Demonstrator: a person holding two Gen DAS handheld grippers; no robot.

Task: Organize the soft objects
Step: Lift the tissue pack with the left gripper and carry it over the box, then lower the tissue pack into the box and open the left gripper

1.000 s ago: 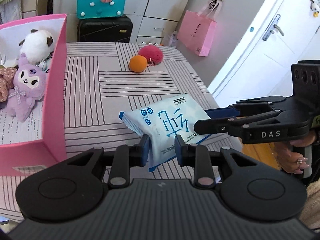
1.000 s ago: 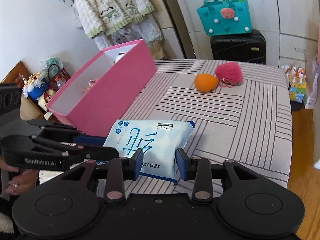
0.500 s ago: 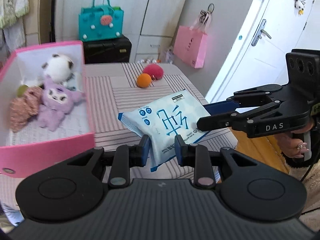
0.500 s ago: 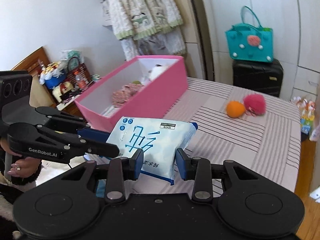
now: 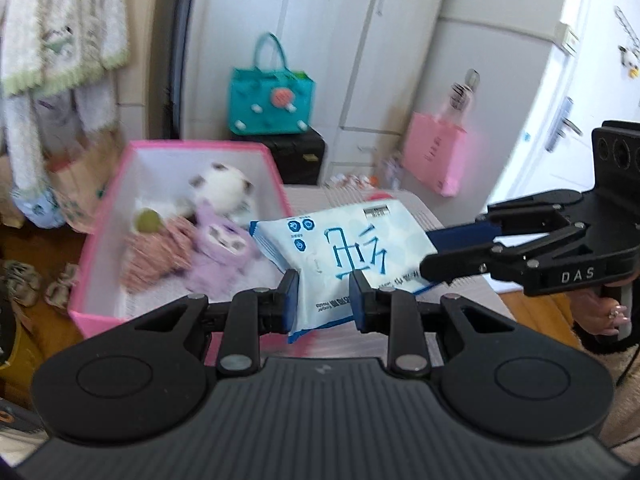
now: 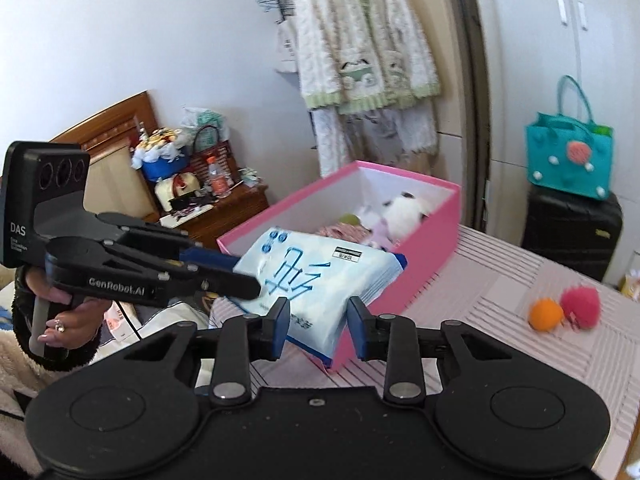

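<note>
1. Left claw (image 5: pixel 324 296) pinching the near edge of a blue-and-white wipes pack (image 5: pixel 340 256), held in the air.
2. Right claw (image 6: pixel 318 320) clamped on the same pack's opposite edge.
3. Just beyond the pack, an open pink box (image 6: pixel 436 236) holding plush toys (image 5: pixel 220 240).
4. Farther right of the right claw, orange ball (image 6: pixel 545 315) touching pink pompom (image 6: pixel 581 307) on the striped desk (image 6: pixel 500 280).

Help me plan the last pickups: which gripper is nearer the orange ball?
Right. The right gripper faces the orange ball, which lies ahead to its right on the table. The left gripper is farther, on the wipes pack's opposite side.
</note>
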